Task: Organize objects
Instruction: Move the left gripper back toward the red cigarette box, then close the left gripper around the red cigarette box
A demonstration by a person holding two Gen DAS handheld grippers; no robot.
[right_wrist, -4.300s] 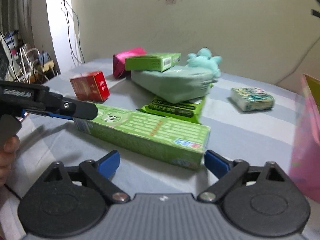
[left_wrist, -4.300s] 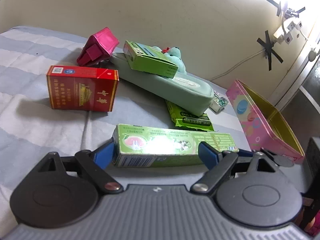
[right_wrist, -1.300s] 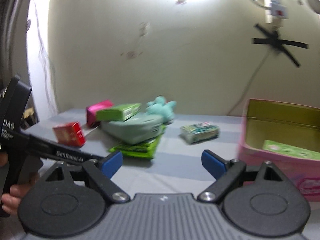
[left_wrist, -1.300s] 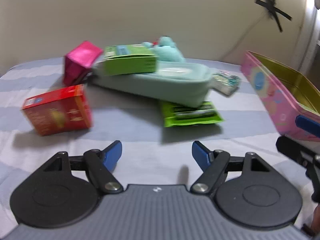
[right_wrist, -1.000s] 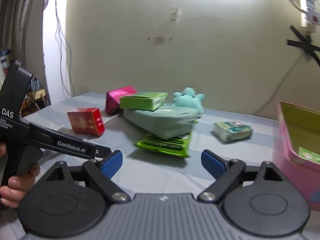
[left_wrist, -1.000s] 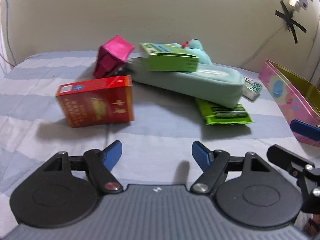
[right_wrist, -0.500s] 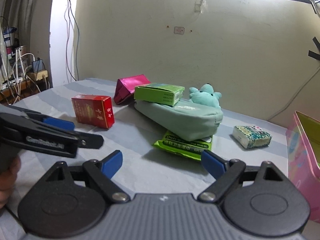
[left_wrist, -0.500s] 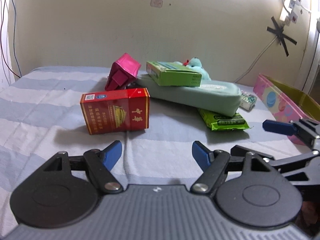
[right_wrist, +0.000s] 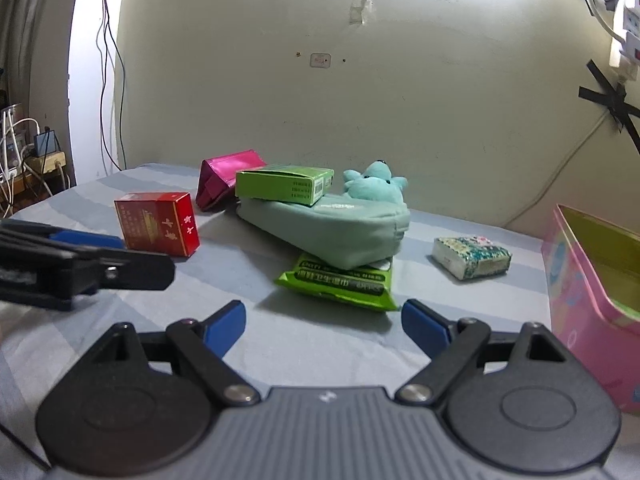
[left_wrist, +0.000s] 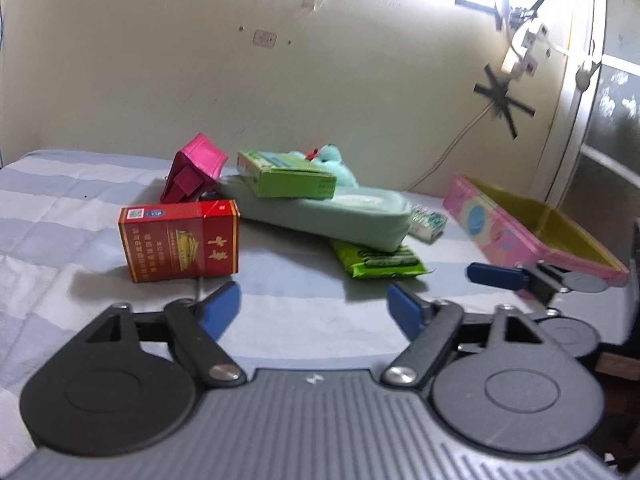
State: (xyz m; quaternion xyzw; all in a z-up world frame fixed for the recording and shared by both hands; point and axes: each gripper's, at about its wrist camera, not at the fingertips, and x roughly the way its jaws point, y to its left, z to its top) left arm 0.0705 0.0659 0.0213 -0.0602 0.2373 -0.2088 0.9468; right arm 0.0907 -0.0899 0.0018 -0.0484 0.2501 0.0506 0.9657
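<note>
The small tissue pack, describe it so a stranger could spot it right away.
Find the pink tin at the right of the striped bed. Left of it, alone on the sheet, lies the tissue pack: white with teal print, the only item touching nothing else.

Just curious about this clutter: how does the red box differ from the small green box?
The red box stands upright on the striped sheet, alone; the small green box lies flat on top of the mint pouch. The red box looks taller and bears gold print; the small green box is slimmer, with small dark print. Both are closed cardboard cartons.
</note>
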